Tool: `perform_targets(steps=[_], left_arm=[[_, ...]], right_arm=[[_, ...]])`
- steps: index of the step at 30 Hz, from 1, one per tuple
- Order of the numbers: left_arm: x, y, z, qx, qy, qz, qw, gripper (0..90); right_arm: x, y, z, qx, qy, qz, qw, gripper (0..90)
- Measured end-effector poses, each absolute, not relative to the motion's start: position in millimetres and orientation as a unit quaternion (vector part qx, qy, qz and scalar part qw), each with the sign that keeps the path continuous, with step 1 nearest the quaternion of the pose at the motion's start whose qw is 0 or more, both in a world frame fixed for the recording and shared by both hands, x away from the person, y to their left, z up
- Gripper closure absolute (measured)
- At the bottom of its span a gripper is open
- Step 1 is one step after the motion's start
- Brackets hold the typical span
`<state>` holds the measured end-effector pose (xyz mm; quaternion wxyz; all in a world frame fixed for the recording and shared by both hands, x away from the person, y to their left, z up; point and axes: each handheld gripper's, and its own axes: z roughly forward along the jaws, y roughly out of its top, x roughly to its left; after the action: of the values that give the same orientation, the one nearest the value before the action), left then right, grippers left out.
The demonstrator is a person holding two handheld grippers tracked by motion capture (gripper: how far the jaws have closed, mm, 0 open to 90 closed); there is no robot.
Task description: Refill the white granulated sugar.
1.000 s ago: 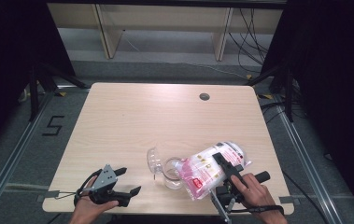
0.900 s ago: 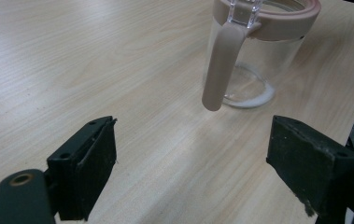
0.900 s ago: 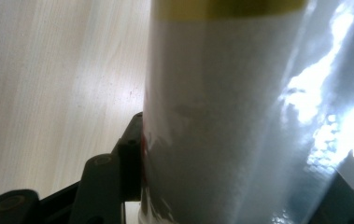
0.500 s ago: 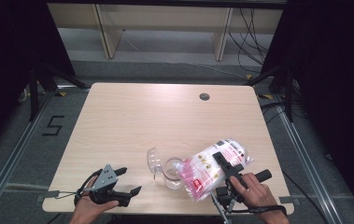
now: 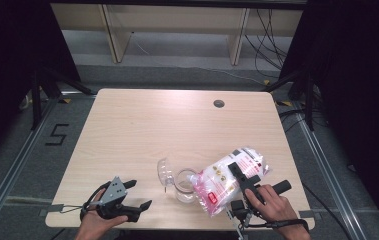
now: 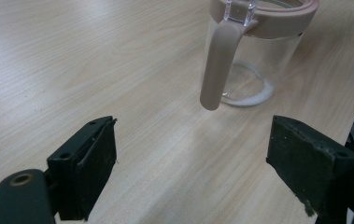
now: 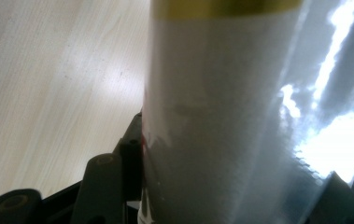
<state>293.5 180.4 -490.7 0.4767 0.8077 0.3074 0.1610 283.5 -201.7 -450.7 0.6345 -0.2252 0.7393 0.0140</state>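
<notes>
Leftmost, well clear of the jar (image 5: 184, 184): resting near the front edge of the table (image 5: 142, 125), left gripper (image 5: 136, 195) with jaws spread wide and nothing between them. Looking along those jaws in the left gripper view, facing the jar's pale handle (image 6: 217, 65), which is hanging down the near wall from the pink rim (image 6: 277, 21); white powder lying in a ring on the glass bottom. Lying just left of the jar, touching or nearly so: a clear domed lid (image 5: 164, 172), tilted on its side.

Right of the jar: bag (image 5: 229, 179), pink and white, clamped between the jaws of the right gripper (image 5: 237, 172), long axis slanting down and leftward, lower corner hanging at the jar's mouth, upper end pointing up and away to the right. Pressing close on both sides of the bag in the right gripper view, jaw faces gripping the shiny film (image 7: 221, 116).

Judging the pour as the work in hand: turning on keeping the bag's low corner over the jar's opening, with the right hand (image 5: 272, 205) far nearer the jar than the left.
</notes>
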Motion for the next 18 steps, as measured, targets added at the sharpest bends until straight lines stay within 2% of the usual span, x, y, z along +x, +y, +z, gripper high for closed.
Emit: perform_targets(steps=[1,4,11,18], left_arm=[[292.1,178.1,-492.1,0.8,0.322,0.153,0.482,15.4],[293.6,179.1,-491.5,0.81,0.305,0.159,0.476,15.4],[291.8,176.1,-493.2,0.803,0.318,0.151,0.48,15.5],[292.7,176.8,-492.5,0.812,0.304,0.158,0.473,15.5]], right_arm=[[283.1,-201.1,-450.3,-0.228,0.737,0.011,0.636,50.9],[282.1,-200.0,-449.7,-0.23,0.735,0.006,0.638,51.1],[284.6,-196.5,-446.1,-0.26,0.723,-0.01,0.64,51.6],[285.0,-197.9,-446.3,-0.245,0.727,-0.01,0.642,51.9]])
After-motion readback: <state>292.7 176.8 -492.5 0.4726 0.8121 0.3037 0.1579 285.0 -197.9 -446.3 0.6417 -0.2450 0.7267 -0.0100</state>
